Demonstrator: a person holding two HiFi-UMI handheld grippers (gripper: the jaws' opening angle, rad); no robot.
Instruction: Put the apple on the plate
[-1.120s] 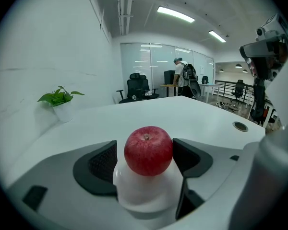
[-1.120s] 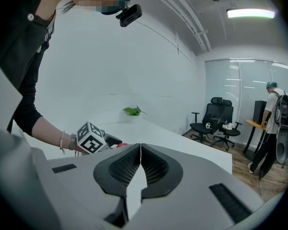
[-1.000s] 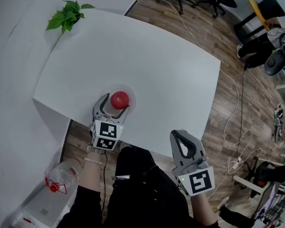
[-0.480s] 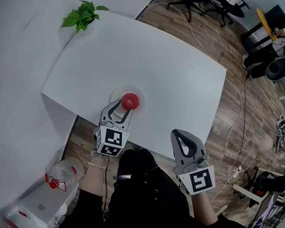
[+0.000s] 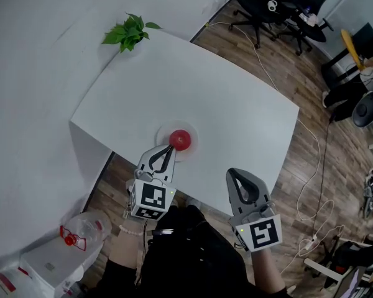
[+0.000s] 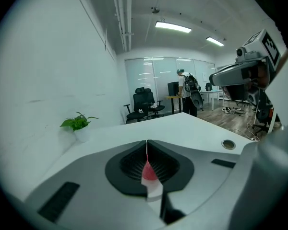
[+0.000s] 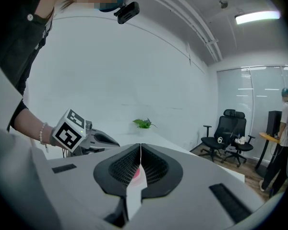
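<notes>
A red apple (image 5: 181, 139) sits on a small white plate (image 5: 165, 134) near the front edge of the white table (image 5: 224, 98). My left gripper (image 5: 171, 148) hovers just in front of the apple, jaws shut and holding nothing. In the left gripper view its closed jaws (image 6: 147, 145) meet in a line, and a sliver of the apple (image 6: 148, 172) shows through the gap below. My right gripper (image 5: 239, 177) hangs off the table's front edge to the right, also shut and empty. Its own view shows joined jaws (image 7: 141, 146) and the left gripper (image 7: 93, 139) beyond.
A potted plant (image 5: 130, 31) stands at the table's far left corner. The tabletop has a cable hole (image 6: 228, 143). Office chairs (image 5: 267, 8) and a cable (image 5: 311, 135) are on the wooden floor to the right. A plastic bottle (image 5: 81, 228) lies at the lower left.
The left gripper's jaws stood open round the apple; they have drawn back, risen and closed empty. The apple stays on the plate. The right gripper shifted slightly.
</notes>
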